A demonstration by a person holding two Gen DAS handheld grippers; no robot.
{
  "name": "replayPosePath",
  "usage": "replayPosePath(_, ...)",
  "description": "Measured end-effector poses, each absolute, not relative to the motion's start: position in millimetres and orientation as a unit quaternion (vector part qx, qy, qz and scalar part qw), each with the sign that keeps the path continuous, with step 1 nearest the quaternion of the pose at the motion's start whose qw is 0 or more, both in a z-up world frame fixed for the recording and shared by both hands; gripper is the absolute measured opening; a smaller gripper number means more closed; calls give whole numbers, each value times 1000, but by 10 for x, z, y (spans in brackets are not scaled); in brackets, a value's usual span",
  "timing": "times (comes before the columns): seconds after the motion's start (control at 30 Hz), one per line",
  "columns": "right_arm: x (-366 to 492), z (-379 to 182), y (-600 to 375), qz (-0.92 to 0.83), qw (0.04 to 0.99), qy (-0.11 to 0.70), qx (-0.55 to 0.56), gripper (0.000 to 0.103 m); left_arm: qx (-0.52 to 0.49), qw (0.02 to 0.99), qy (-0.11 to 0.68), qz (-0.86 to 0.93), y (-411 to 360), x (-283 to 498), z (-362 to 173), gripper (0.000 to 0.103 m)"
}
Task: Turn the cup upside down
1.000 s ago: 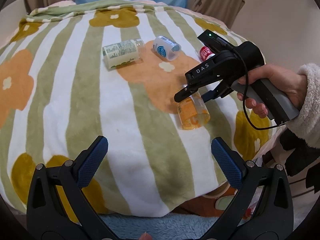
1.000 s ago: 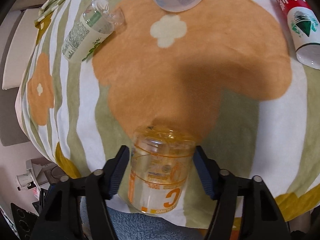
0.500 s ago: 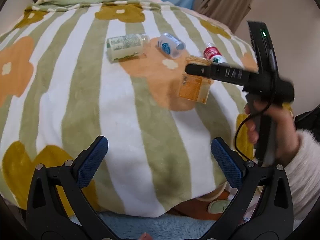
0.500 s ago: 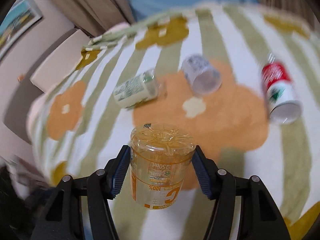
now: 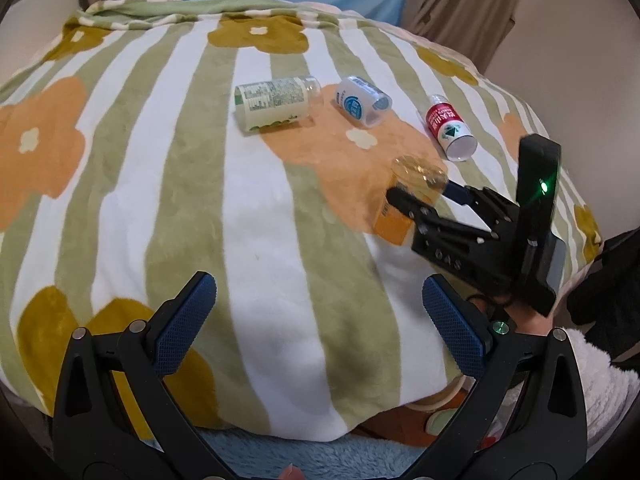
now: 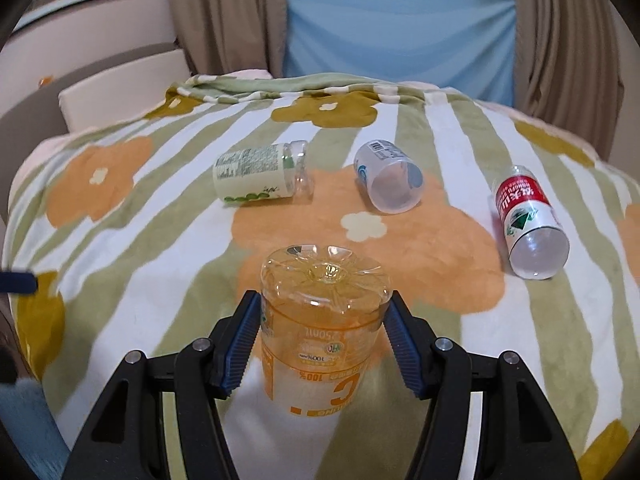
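A clear orange-printed plastic cup (image 6: 320, 328) stands base up, mouth down, on the striped flower blanket (image 6: 160, 240). My right gripper (image 6: 320, 344) is shut on the cup, with its blue pads (image 6: 240, 344) pressed on both sides. In the left wrist view the cup (image 5: 408, 200) and the right gripper (image 5: 424, 200) show at the right. My left gripper (image 5: 316, 328) is open and empty, low over the blanket's (image 5: 120, 200) near edge.
Three other cut bottles lie on their sides farther back: a green-labelled one (image 6: 260, 172), a blue-and-white one (image 6: 388, 180), and a red-labelled one (image 6: 528, 220) at the right. Curtains and a blue cloth (image 6: 400, 32) stand behind the bed.
My right gripper has turned the orange cup over, from lying tilted to base up, and set its mouth down on the blanket. The left gripper has barely moved.
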State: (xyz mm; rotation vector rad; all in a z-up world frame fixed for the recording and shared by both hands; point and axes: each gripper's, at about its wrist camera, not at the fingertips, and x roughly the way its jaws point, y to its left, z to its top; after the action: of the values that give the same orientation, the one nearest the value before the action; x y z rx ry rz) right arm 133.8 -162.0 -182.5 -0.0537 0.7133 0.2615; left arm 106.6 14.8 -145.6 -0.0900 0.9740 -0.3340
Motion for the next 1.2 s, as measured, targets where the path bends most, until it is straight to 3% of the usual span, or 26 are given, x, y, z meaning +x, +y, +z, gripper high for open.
replayPosePath(0.4,1168,-1838,-1660,129,923,362,-28,60,-51,873,460,-153,195,1058,-1382,103)
replayPosePath(0.47,1176,-1847,-1648,133,921,365,-24,78,-52,874,459,-151,211,1045,-1370,103)
replayPosePath(0.5,1192,-1859,-1645,140,917,372,-18,98,-53,874,459,-149,220,1043,-1363,103)
replayPosePath(0.53,1194,-1865,-1646,144,916,375,-14,103,-54,875,458,-148,229,1041,-1355,103)
replayPosePath(0.8,1157,-1831,-1691,149,921,360,25,103,-49,880,452,-138,264,1016,-1312,103)
replayPosePath(1.0,964,-1622,-1670,152,931,332,-13,103,-31,895,431,-110,259,931,-1208,103)
replayPosePath(1.2,482,-855,-1939,135,962,238,-4,103,-36,944,314,-90,283,735,-596,103)
